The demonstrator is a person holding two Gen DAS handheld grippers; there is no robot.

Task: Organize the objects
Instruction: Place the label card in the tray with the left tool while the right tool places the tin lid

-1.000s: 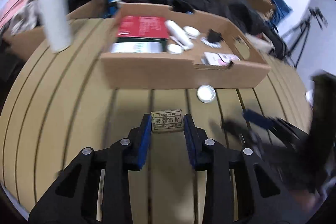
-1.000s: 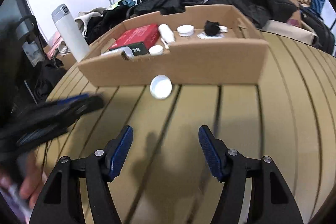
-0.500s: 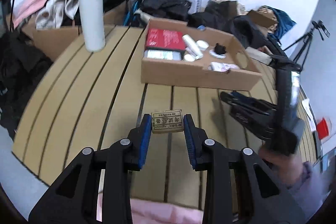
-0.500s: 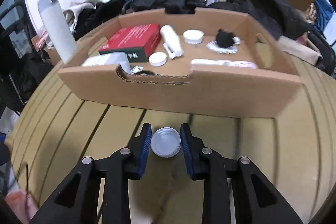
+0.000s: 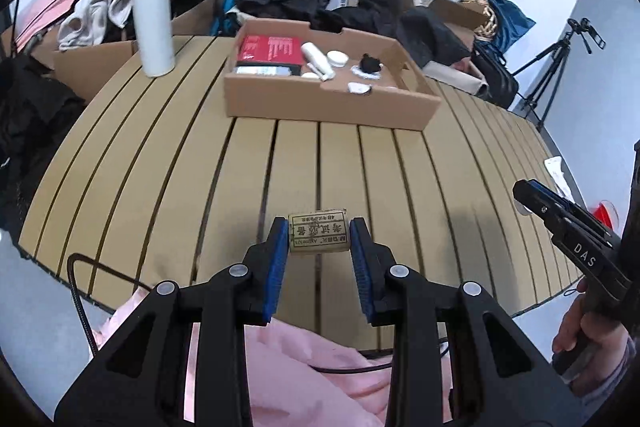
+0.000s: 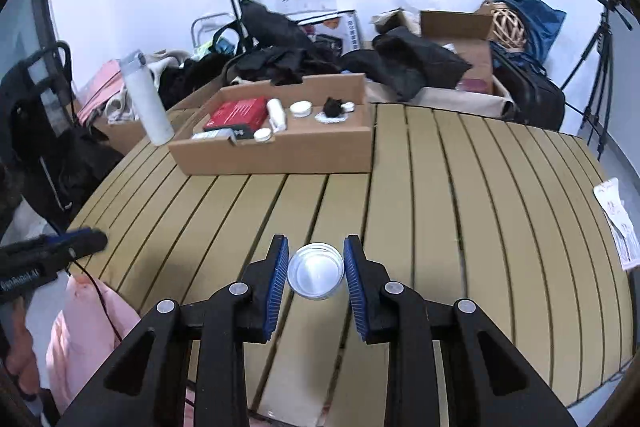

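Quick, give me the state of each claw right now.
Left claw: shut on the small tan labelled block, held above the slatted table.
Right claw: shut on the round white lid.

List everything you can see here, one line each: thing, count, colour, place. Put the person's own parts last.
Slatted table: one, tan, under everything.
Cardboard box: one, brown, far side of table.
Red box: one, red, inside cardboard box, left end.
White tube: one, white, in box beside red box.
Small white jar: one, in box, middle.
Black item: one, in box, right part.
Bottle: one, white, upright, left of box.
Small printed block: one, tan, between left claw pads.
Round lid: one, white, between right claw pads.
Tripod: one, black, far right.
Left claw: shut on block.
Right claw: shut on lid.
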